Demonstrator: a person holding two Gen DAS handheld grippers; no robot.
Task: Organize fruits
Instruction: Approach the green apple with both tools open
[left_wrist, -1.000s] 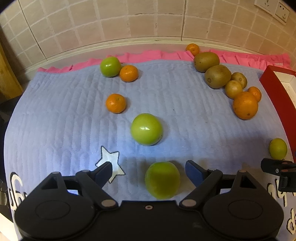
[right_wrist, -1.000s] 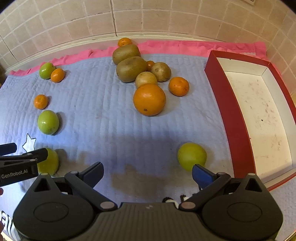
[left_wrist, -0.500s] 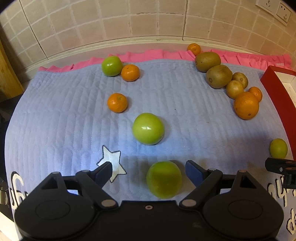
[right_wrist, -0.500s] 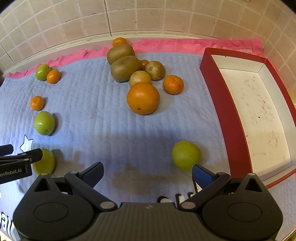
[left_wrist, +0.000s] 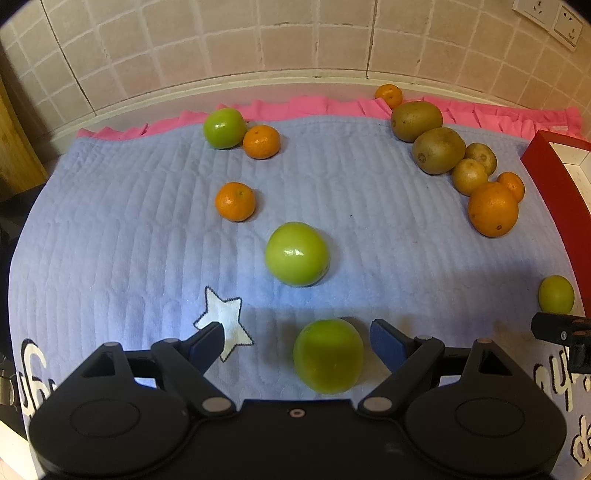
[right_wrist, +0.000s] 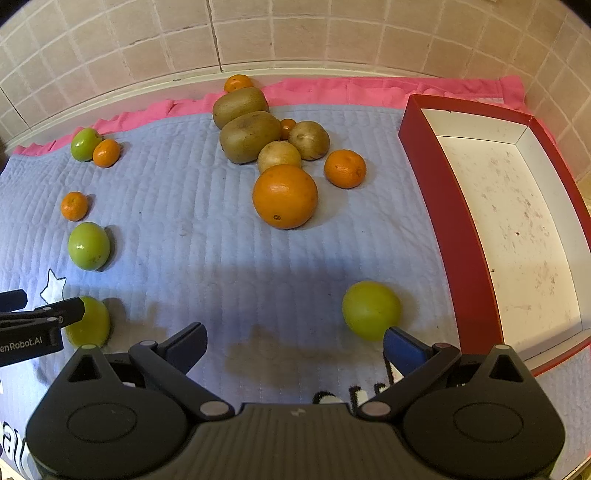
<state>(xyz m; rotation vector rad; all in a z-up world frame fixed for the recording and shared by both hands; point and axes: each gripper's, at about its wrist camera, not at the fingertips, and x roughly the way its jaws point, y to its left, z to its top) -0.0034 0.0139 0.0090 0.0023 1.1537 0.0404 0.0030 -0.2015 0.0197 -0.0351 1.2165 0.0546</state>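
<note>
Both tools gape—left tool (left_wrist: 297, 341) straddles a green fruit (left_wrist: 328, 356); only right view shows the box (right_wrist: 443, 192) interior.

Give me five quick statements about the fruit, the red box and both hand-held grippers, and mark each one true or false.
1. The left hand-held gripper is open, with a green fruit between its fingers. True.
2. The red box already holds fruit. False: its white inside is bare.
3. The right hand-held gripper is shut on a green fruit. False: it is open, and the nearest green fruit lies on the blue mat just ahead of its right finger.
4. The big orange lies beside the kiwis. True.
5. All the fruit are oranges. False: green fruit and brown kiwis lie there too.
</note>
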